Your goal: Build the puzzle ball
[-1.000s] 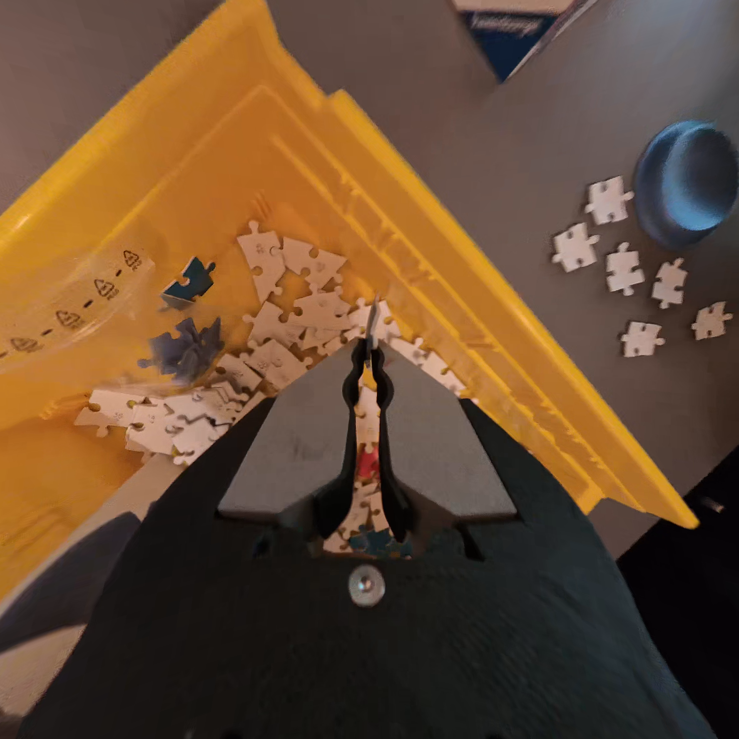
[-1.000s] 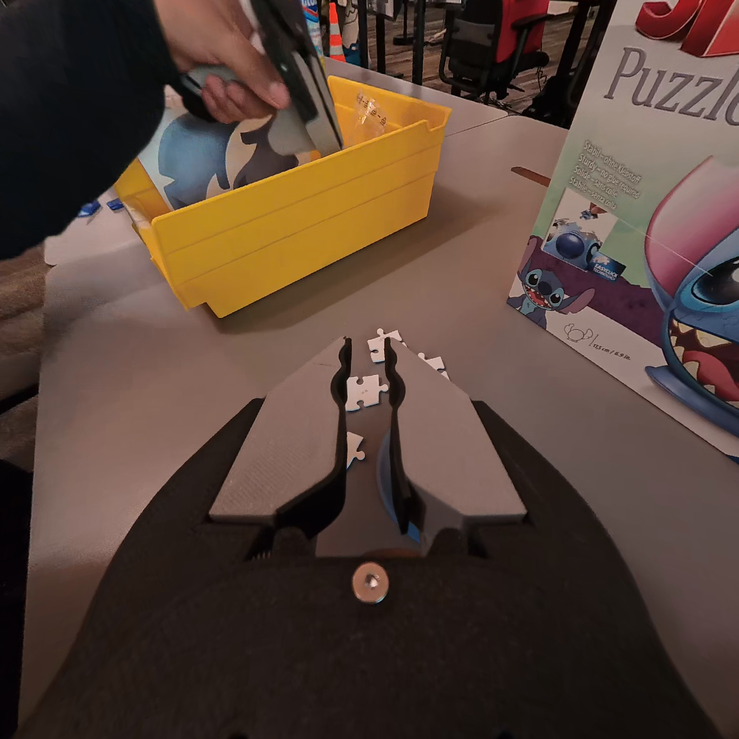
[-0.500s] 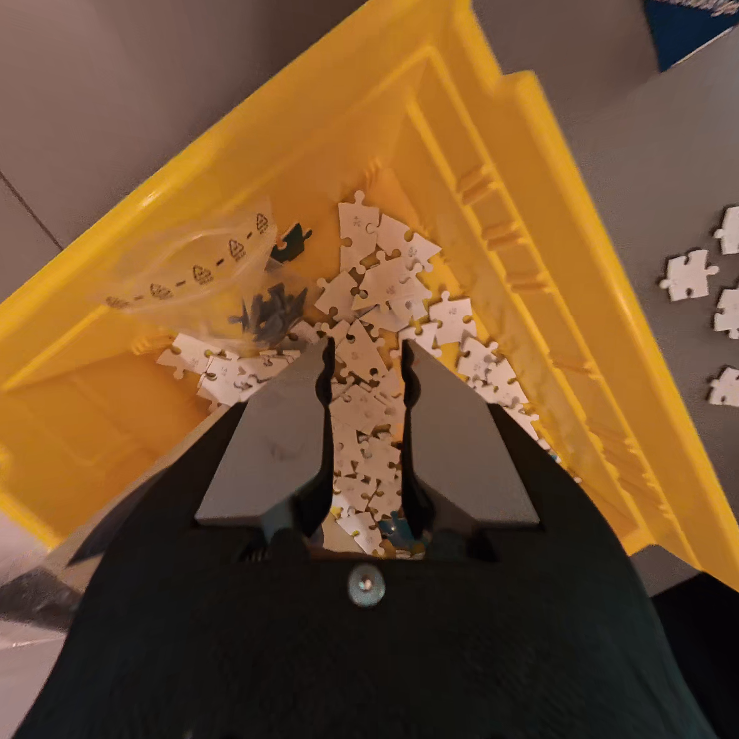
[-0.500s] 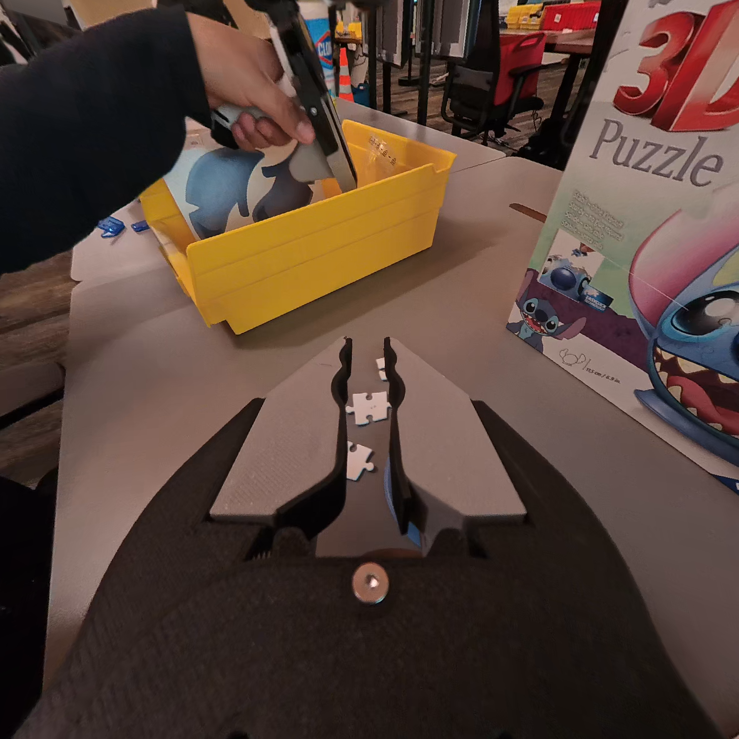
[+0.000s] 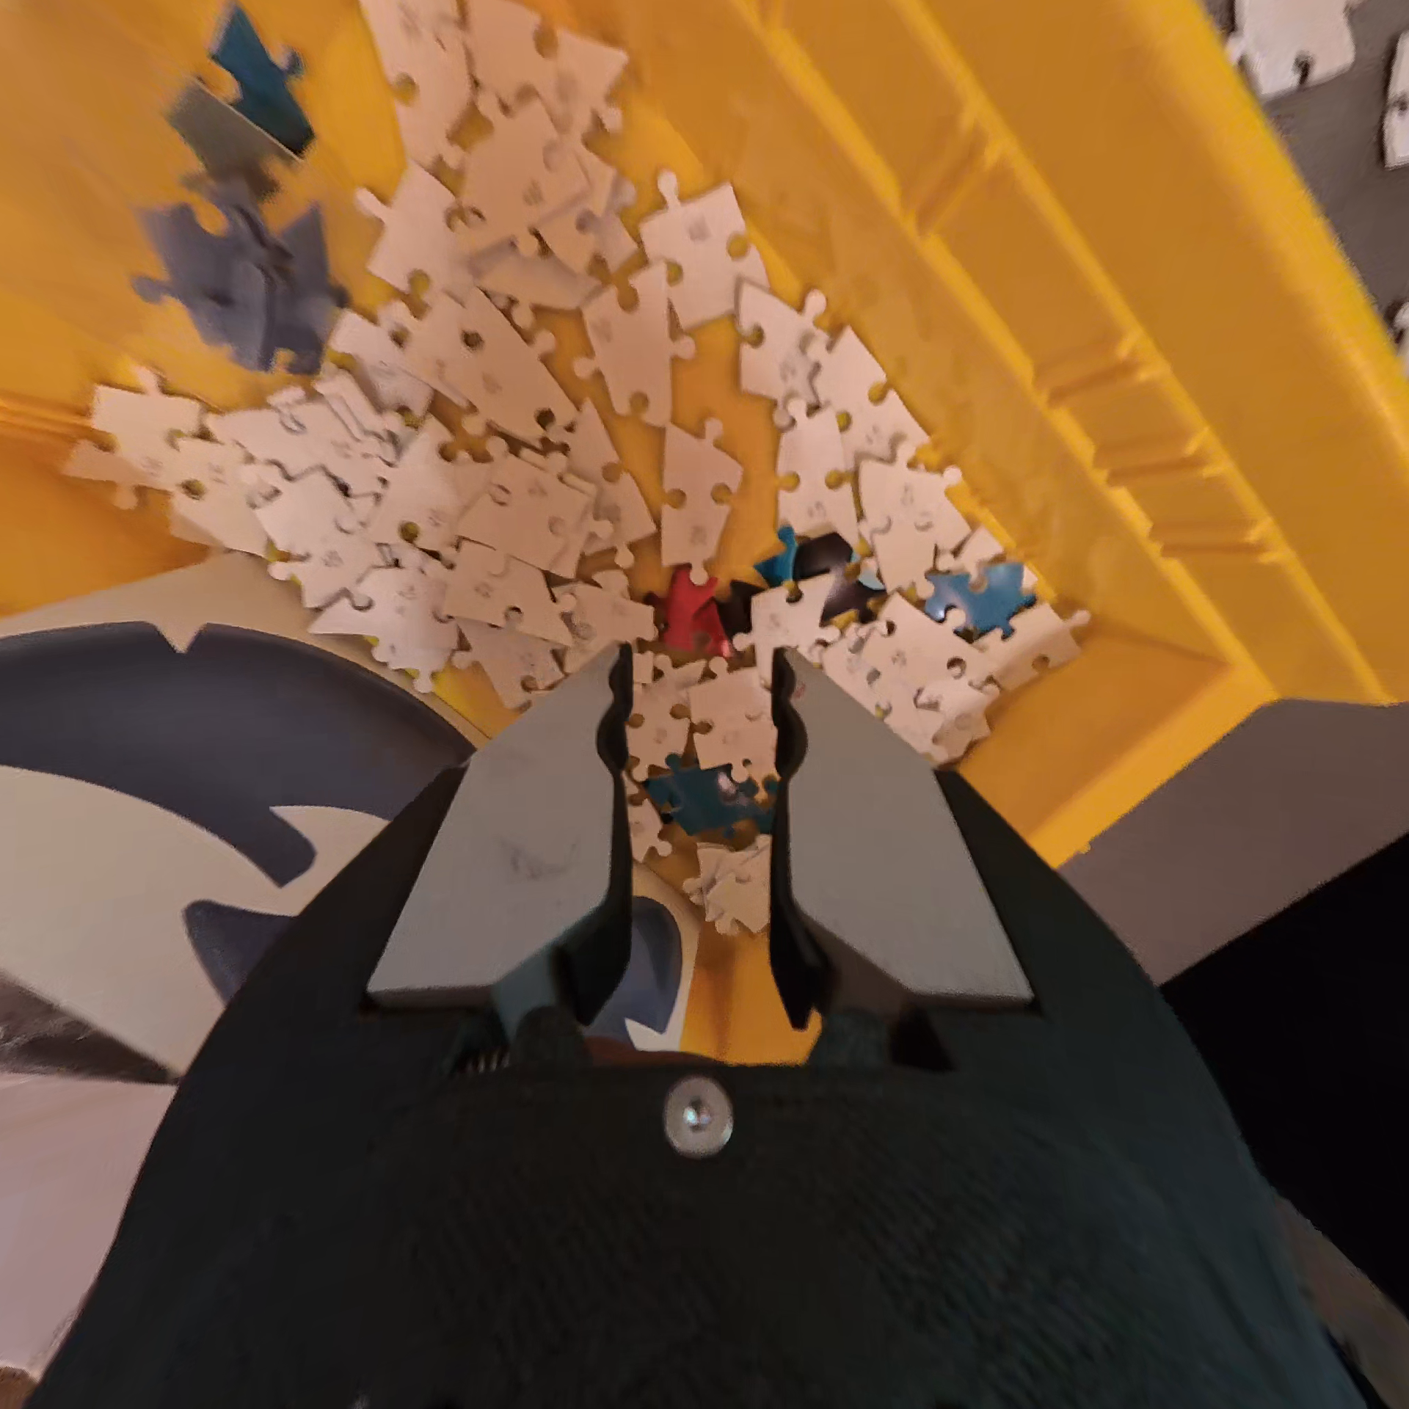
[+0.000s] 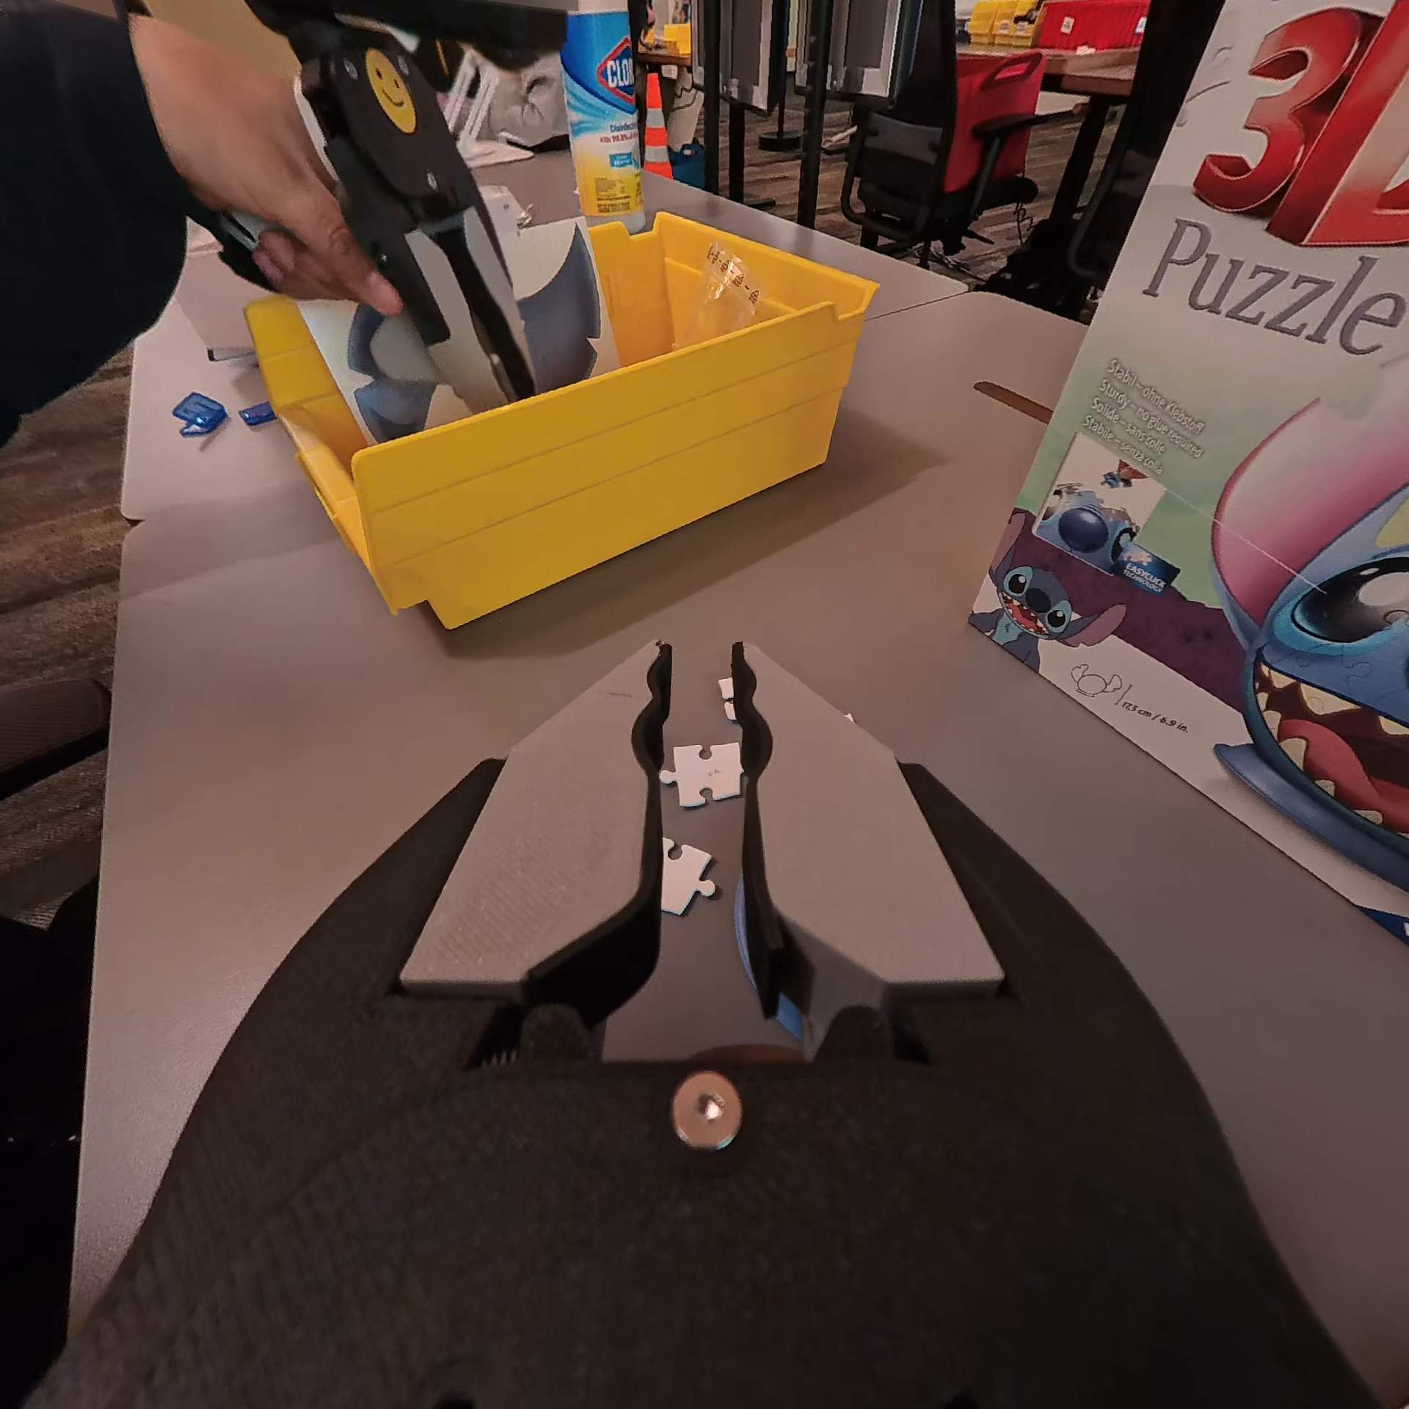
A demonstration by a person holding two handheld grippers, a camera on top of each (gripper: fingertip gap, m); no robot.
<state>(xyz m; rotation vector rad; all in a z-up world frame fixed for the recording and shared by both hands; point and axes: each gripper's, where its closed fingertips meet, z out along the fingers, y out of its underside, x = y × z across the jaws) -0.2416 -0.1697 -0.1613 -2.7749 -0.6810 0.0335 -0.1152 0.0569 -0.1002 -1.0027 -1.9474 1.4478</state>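
Puzzle pieces [image 5: 534, 427] in the bin [image 6: 610, 488], box [image 6: 1220, 495] to its right.

The puzzle box [image 6: 1250, 473] is cut off by the right edge. The puzzle pieces [image 5: 251, 99] at the yellow bin's [image 5: 1067, 381] upper left are blurred. A blue object [image 6: 743, 934] is mostly hidden behind a right finger.

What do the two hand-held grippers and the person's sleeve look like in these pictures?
Each hand-held gripper has a broad, black, textured body with a silver screw at its centre and two grey wedge-shaped fingers edged with wavy black pads; see the left hand-held gripper and the right hand-held gripper. Seen from the right wrist view, the left one bears a round yellow smiley sticker. The person's sleeve is dark.
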